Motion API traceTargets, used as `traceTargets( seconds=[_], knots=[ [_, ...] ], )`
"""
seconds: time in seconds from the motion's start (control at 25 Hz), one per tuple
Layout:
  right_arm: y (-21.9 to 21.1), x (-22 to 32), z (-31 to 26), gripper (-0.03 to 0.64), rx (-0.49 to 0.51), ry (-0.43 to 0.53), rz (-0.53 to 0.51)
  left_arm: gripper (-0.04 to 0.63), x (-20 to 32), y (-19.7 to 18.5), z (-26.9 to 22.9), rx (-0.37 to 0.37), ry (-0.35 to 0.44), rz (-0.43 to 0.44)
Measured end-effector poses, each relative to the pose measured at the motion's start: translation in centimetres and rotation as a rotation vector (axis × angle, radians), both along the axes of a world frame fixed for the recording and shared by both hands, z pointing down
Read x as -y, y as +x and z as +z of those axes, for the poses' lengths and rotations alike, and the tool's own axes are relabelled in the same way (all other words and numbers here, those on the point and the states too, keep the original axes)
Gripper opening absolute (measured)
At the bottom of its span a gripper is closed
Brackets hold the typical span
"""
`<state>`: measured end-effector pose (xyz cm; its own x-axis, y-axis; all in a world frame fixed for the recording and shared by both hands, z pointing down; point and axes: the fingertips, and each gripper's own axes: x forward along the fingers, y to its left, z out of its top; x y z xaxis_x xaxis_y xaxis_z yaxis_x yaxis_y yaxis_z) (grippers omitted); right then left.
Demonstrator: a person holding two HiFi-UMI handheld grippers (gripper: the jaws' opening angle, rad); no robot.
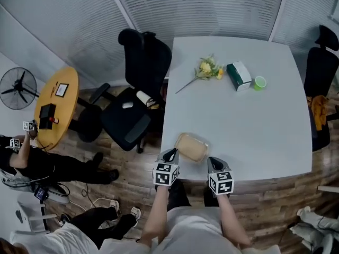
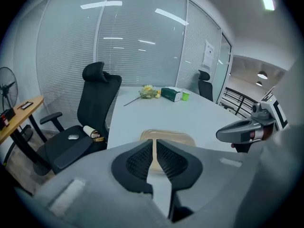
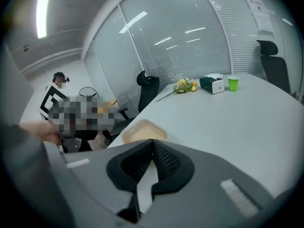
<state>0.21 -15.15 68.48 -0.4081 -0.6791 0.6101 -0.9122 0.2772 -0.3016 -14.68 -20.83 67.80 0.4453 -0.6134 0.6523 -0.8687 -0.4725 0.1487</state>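
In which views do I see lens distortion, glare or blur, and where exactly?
Head view: even light, table sharp, blinds bowed at the edges. Left gripper view: strong fisheye, dark corners, glare streaks on the glass wall. Right gripper view: same fisheye; the right gripper looks slightly soft, so near the lens.

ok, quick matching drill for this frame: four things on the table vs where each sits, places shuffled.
Things
1. tan container
2. yellow flowers
3. green cup
4. tissue box

Places
a. far side, rightmost of the three there
b. near edge of the table, between the left gripper and the right gripper
c. far side, middle of the three
d. far side, leftmost of the three

Pairs: 1-b, 2-d, 3-a, 4-c
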Motion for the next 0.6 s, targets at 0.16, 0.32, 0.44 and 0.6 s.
traceTargets(
  seconds=[0.16, 0.32, 0.44, 0.6],
  knots=[
    [0.2, 0.7, 0.5, 0.005, 0.023, -0.025, 0.117, 0.068, 1.2, -0.2, 1.3, 0.006, -0.040, 0.074],
    [-0.2, 1.5, 1.1, 0.067, 0.047, -0.046, 0.203, 0.124, 2.8, 0.3, 2.4, 0.006, -0.077, 0.159],
    [-1.1, 1.3, 2.0, 0.105, 0.075, -0.064, 0.252, 0.166, 2.9, 0.8, 3.6, 0.004, -0.123, 0.225],
    [-2.2, 1.0, 3.0, 0.203, 0.112, -0.087, 0.300, 0.204, 3.0, 1.4, 4.5, 0.005, -0.155, 0.288]
  ],
)
